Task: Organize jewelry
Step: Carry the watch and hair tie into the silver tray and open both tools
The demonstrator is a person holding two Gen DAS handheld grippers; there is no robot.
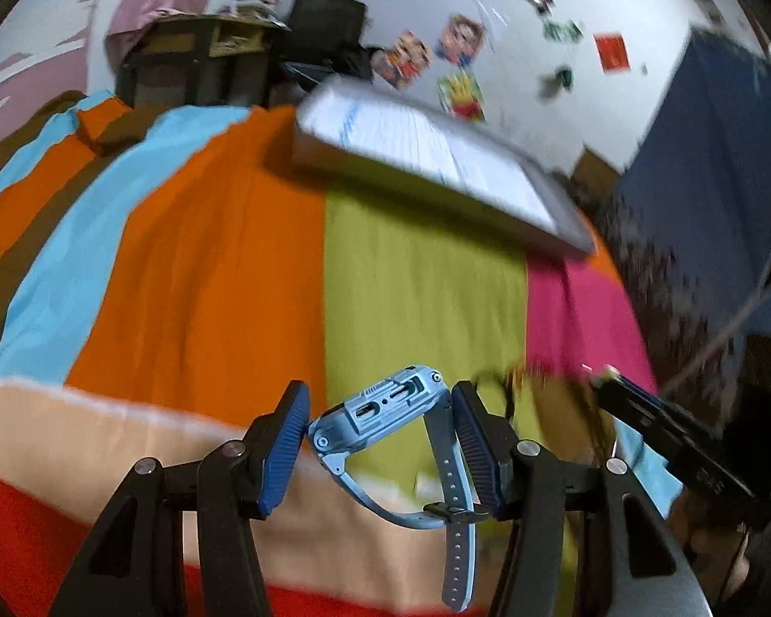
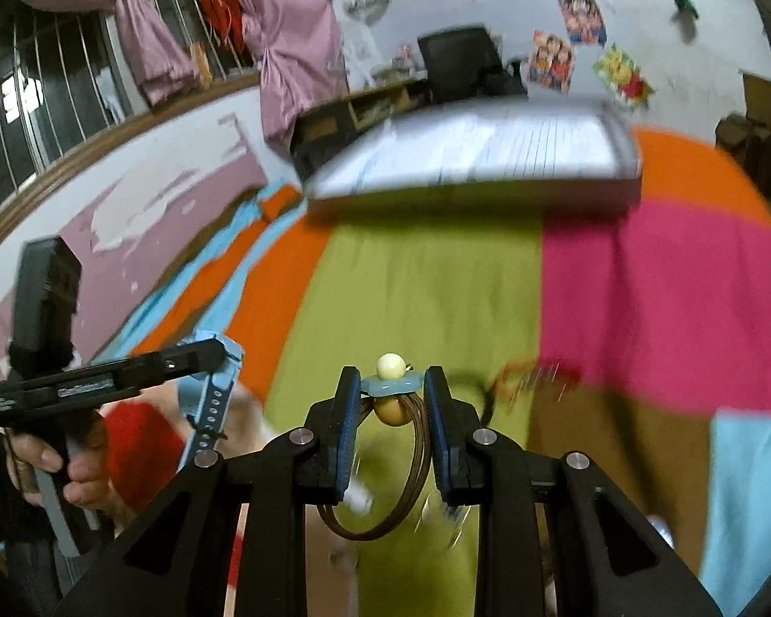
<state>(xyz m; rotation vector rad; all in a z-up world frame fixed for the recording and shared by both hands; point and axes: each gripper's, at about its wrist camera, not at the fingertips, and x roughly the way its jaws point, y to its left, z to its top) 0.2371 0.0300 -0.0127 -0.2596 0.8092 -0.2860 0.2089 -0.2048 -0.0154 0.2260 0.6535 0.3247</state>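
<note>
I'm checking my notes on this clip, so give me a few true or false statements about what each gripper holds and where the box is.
1. The left gripper is shut on a blue watch. True.
2. The right gripper is open and holds nothing. False: it is shut on a beaded bracelet.
3. The box lies on the striped cloth ahead of both grippers. True.
4. The watch strap is buckled into a closed loop. True.
5. The watch lies flat on the cloth. False: it is held up off the cloth by the left gripper.
</note>
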